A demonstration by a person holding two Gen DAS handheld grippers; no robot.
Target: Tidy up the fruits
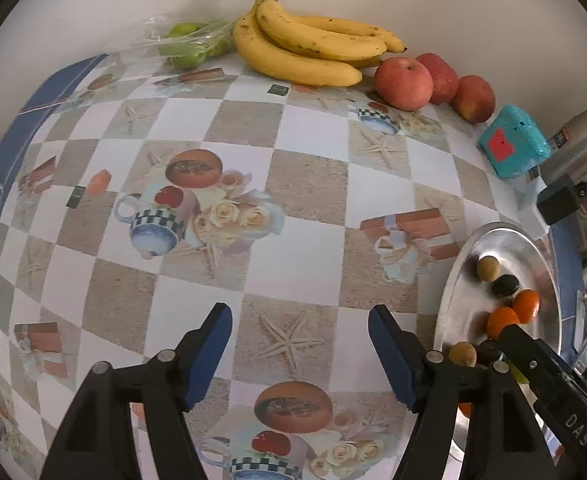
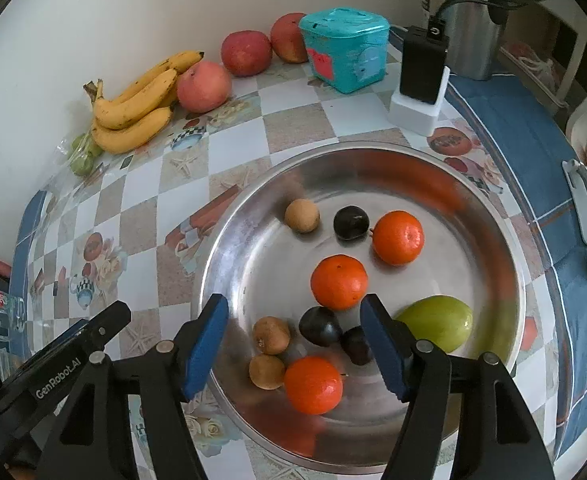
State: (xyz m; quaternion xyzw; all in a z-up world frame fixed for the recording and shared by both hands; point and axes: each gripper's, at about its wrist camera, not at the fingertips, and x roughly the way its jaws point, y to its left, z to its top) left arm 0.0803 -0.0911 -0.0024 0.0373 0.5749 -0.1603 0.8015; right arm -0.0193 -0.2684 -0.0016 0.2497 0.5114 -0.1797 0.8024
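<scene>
Your right gripper (image 2: 293, 344) is hanging spread over the steel bowl (image 2: 229, 240), pinching nothing; three oranges (image 2: 338, 282), dark plums (image 2: 319, 326), small brown fruits (image 2: 271, 335) and a green fruit (image 2: 437, 322) are lying inside. Your left gripper (image 1: 299, 350) is also standing spread, empty, over the checkered tabletop (image 1: 253, 120) beside the bowl. Bananas (image 1: 305, 46) and apples (image 1: 403, 83) are sitting by the wall.

Checkered tablecloth table (image 2: 293, 128) bearing bananas (image 2: 133, 108), apples (image 2: 245, 53), bagged green fruit (image 1: 189, 42), teal container (image 2: 345, 50), steel tray (image 2: 229, 248).
</scene>
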